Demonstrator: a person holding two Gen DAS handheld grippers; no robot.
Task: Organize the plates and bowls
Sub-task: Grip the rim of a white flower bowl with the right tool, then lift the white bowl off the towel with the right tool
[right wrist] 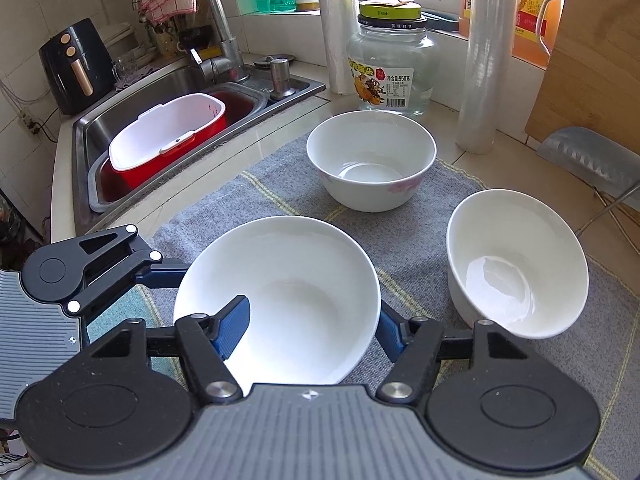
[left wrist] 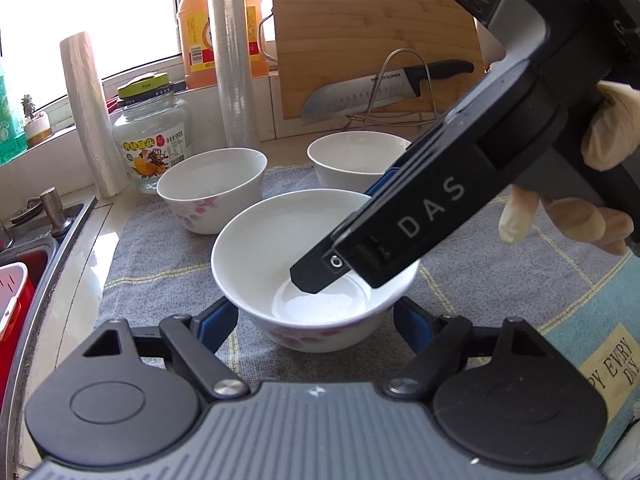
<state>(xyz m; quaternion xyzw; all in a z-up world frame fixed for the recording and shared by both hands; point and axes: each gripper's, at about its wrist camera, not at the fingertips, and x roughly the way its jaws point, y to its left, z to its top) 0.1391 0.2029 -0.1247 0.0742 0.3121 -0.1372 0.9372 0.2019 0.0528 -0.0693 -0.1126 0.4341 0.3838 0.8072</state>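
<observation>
Three white bowls with pink flowers stand on a grey mat (right wrist: 280, 184). The nearest bowl (left wrist: 276, 240) (right wrist: 304, 292) is held from two sides. My left gripper (left wrist: 314, 316) is shut on it low down, one blue pad against each flank; in the right wrist view only one of its fingers (right wrist: 164, 276) shows at the bowl's left. My right gripper (left wrist: 348, 236) (right wrist: 310, 330) is shut on the bowl's wall, one finger inside and the other outside. A second bowl (left wrist: 212, 188) (right wrist: 372, 160) and a third (left wrist: 352, 156) (right wrist: 516, 264) sit empty behind.
A sink (right wrist: 92, 128) with a red and white basin (right wrist: 168, 140) lies at the mat's left. A glass jar (right wrist: 392, 72), film rolls (right wrist: 484, 60), a bamboo board (left wrist: 360, 20) and a knife (left wrist: 380, 92) line the back. A gloved hand (left wrist: 608, 128) holds the right gripper.
</observation>
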